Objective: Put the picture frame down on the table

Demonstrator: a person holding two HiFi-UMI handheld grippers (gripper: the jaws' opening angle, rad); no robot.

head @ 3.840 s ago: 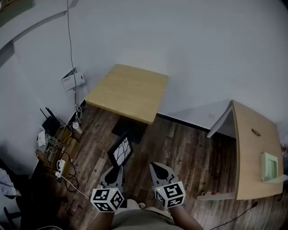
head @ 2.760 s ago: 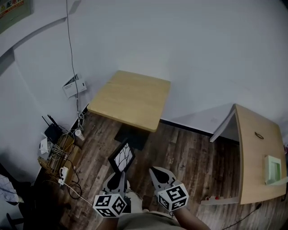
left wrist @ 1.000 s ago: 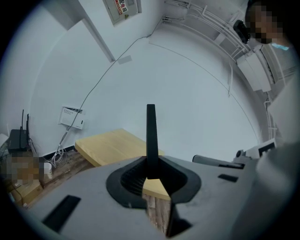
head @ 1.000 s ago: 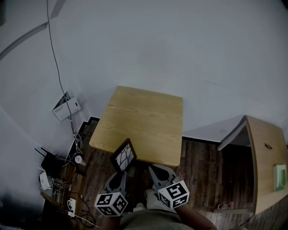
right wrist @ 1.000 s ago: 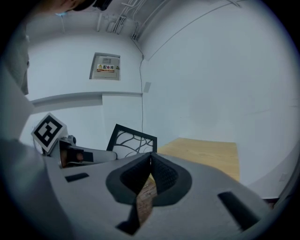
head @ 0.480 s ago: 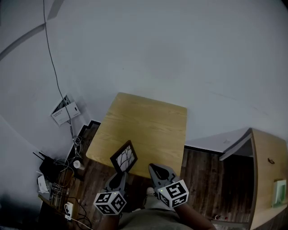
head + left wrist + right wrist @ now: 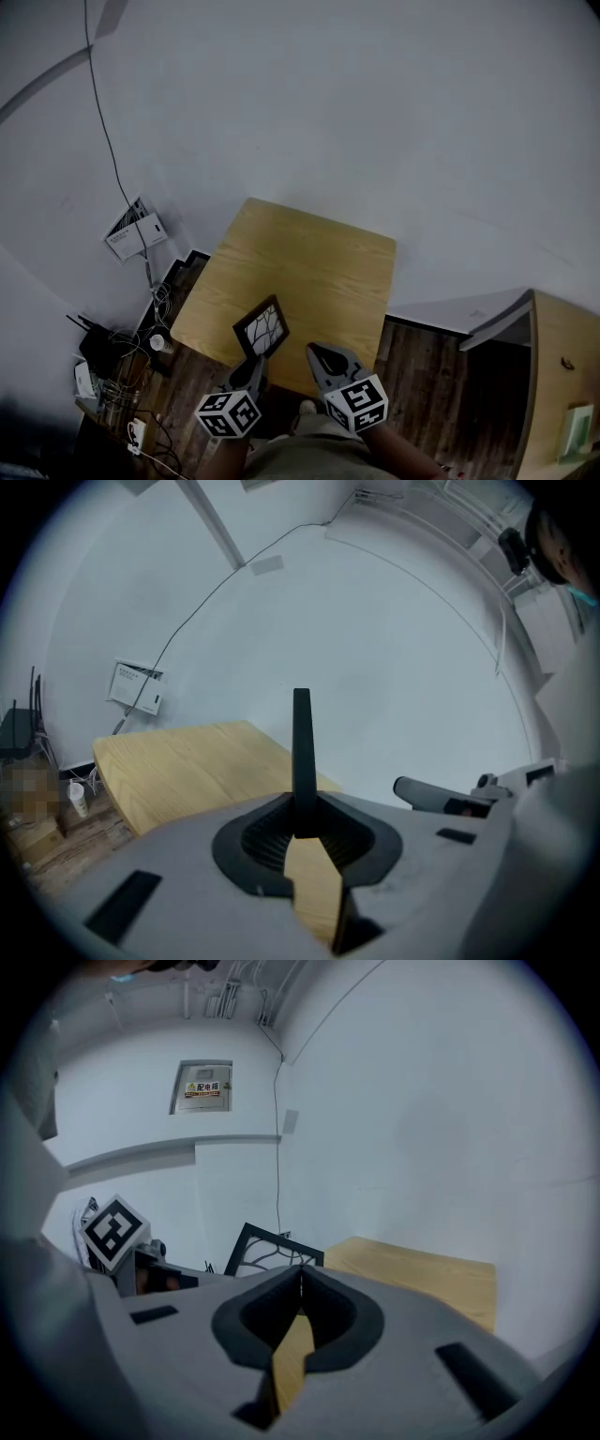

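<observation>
Picture frame held at the table's near edge.
Cables (image 7: 122, 375) crowd the floor at the left. The left gripper (image 7: 251, 367) is clamped on the lower edge of the picture frame (image 7: 262, 328), which shows tilted against the near edge of the table (image 7: 309, 262); the wooden top beyond runs open to the wall (image 7: 375, 112). Just beside it, the right gripper (image 7: 317, 354) has its jaws together on nothing.
</observation>
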